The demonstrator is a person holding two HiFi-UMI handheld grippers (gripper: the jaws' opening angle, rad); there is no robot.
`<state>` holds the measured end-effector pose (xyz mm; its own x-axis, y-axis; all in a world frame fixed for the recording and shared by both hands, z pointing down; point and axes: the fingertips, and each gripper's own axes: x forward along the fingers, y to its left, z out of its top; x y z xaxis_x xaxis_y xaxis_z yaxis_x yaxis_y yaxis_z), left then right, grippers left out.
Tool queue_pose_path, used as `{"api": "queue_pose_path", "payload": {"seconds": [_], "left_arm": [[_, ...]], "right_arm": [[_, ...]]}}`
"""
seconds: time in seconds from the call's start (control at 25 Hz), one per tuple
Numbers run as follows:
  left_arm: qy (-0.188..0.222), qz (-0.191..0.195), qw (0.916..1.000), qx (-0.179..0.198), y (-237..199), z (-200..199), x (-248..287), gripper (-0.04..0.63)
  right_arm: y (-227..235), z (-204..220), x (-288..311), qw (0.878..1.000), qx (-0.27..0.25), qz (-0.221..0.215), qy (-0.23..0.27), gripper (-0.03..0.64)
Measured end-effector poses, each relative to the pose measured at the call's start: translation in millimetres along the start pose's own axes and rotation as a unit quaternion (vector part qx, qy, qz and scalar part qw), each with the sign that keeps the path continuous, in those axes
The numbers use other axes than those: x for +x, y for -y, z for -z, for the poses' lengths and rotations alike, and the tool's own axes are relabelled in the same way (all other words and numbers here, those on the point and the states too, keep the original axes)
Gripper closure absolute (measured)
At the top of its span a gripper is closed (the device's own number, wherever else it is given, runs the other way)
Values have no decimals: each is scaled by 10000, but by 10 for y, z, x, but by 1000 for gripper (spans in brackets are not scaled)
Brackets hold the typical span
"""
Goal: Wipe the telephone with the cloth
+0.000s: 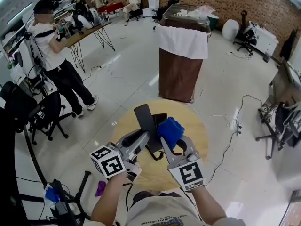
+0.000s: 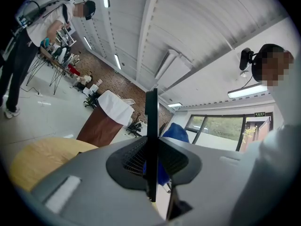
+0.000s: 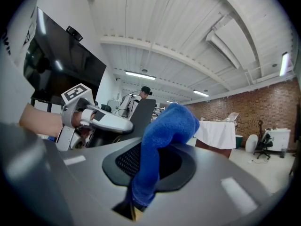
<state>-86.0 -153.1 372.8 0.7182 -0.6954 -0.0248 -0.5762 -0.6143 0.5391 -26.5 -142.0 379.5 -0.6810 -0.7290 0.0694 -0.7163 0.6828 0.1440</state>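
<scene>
head view: my left gripper (image 1: pixel 143 138) is clamped on the phone (image 1: pixel 143 116), a flat, rigid black slab. it is held upright above the round wooden table (image 1: pixel 200 133), presumably so both faces are reachable. my right gripper (image 1: pixel 169 142) pinches the cloth (image 1: pixel 171 130), a soft blue wad, at 3 o'clock of the phone. contact between the two cannot be confirmed.

left gripper view: the slab stands edge-on between my jaws, whose dark gridded faces press on it. the cloth shows at 2 o'clock behind it.

right gripper view: my jaws squeeze the cloth's tail. its fuzzy bulk projects forward, likely as the wiping face. the phone lies at 11 o'clock.
</scene>
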Motion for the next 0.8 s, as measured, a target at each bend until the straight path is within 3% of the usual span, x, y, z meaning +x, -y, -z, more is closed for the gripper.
{"api": "queue_pose_path", "payload": {"seconds": [0.36,0.48,0.6,0.8], "left_arm": [[52,246,9993,-275,43,-59,-16,532],[-5,550,9976,-416,75,-97,-44,532],[-19,696,9967,-422,86,-146,-67,532],[-134,1050,9929,-537,155,-97,-44,531]], "right_arm": [[25,65,-79,9996,264,-26,56,557],[158,119,-86,9952,965,-160,105,557],[213,177,-62,9764,2044,-669,201,557],[144,242,5,9630,2469,-1072,161,557]]}}
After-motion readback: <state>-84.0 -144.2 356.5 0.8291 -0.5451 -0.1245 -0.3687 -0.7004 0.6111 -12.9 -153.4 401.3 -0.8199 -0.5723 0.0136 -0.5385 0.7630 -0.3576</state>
